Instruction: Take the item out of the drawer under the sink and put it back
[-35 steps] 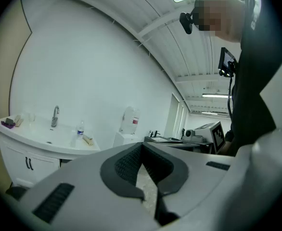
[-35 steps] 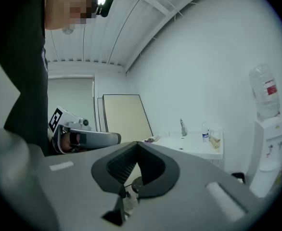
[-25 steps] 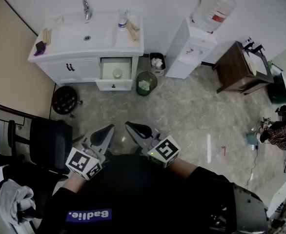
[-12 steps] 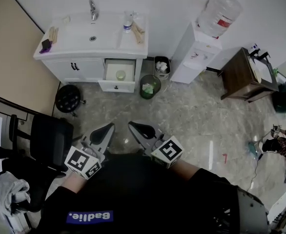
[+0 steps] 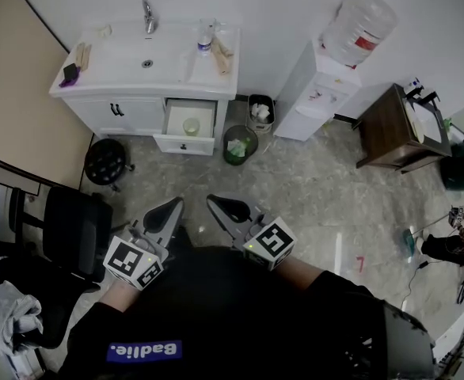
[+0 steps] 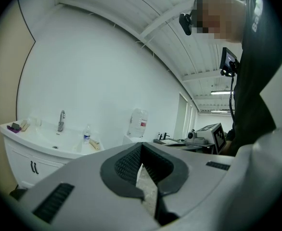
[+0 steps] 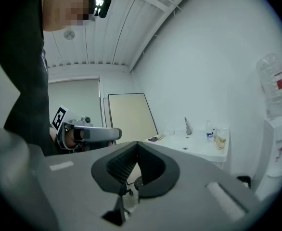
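The white sink cabinet [image 5: 137, 70] stands far ahead against the wall. Its right-hand drawer [image 5: 188, 127] is pulled open, and a small pale round item [image 5: 191, 125] lies inside. My left gripper [image 5: 171, 209] and right gripper [image 5: 217, 204] are held low, close to my body, well short of the cabinet. Both are shut with nothing between the jaws. In the left gripper view the gripper [image 6: 141, 147] points toward the sink [image 6: 49, 143]. In the right gripper view the gripper [image 7: 136, 146] has the sink [image 7: 198, 143] off to its right.
A green bin [image 5: 235, 146] and a small dark bin [image 5: 257, 109] stand right of the drawer. A water dispenser [image 5: 323, 81], a brown desk [image 5: 390, 125], a black stool [image 5: 105, 162] and an office chair [image 5: 74, 228] ring the marble floor. A person sits at the right edge [image 5: 462, 244].
The head view has shifted slightly, so the cabinet sits a little differently in frame. Both grippers stay shut and low in about the same place.
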`<move>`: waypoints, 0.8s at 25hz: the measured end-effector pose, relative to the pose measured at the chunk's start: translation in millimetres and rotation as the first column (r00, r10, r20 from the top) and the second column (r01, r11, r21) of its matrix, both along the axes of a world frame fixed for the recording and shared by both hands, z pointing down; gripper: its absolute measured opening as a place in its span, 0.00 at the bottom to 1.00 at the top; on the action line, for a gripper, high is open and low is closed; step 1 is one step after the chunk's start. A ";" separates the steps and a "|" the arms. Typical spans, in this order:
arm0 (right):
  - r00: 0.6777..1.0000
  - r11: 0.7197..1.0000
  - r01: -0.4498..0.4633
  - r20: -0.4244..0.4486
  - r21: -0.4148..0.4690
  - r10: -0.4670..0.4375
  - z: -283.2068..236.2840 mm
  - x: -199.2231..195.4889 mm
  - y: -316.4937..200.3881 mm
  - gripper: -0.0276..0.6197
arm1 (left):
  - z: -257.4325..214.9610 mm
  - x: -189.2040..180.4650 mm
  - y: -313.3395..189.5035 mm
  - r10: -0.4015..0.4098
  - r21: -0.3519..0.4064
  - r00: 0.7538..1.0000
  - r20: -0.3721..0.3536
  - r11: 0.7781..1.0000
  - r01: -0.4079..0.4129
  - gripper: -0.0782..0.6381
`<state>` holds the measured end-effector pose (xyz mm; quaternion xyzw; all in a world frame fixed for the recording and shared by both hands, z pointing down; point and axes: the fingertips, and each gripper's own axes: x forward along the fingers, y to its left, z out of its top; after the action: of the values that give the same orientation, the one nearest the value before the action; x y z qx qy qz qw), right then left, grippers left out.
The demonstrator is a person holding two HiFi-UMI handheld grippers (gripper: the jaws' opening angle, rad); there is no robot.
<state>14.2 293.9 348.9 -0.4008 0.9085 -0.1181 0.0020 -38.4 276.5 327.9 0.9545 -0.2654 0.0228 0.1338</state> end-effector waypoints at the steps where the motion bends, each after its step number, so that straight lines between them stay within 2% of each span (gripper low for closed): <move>1: 1.000 1.000 -0.001 -0.008 0.001 0.001 2.5 -1.0 -8.1 0.05 | 2.3 1.3 -8.3 0.008 -0.001 1.000 -0.004 1.000 -0.008 0.12; 8: 0.997 0.999 -0.052 -0.055 -0.012 0.051 13.9 -2.3 -98.8 0.05 | 18.8 4.9 -102.4 0.078 -0.003 0.997 -0.011 0.997 -0.078 0.12; 13: 0.993 0.993 -0.108 -0.051 -0.043 0.106 15.2 -14.9 -176.4 0.05 | 24.6 -2.5 -180.4 0.155 0.012 0.988 -0.008 0.988 -0.155 0.12; 20: 0.983 0.982 -0.177 -0.049 -0.058 0.175 19.3 -22.0 -256.6 0.05 | 29.9 -3.7 -258.0 0.238 -0.027 0.971 0.004 0.971 -0.238 0.12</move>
<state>-7.9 37.3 368.2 -0.4819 0.8653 -0.1368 -0.0200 -42.1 18.5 357.8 0.9775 -0.1493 0.0459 0.1417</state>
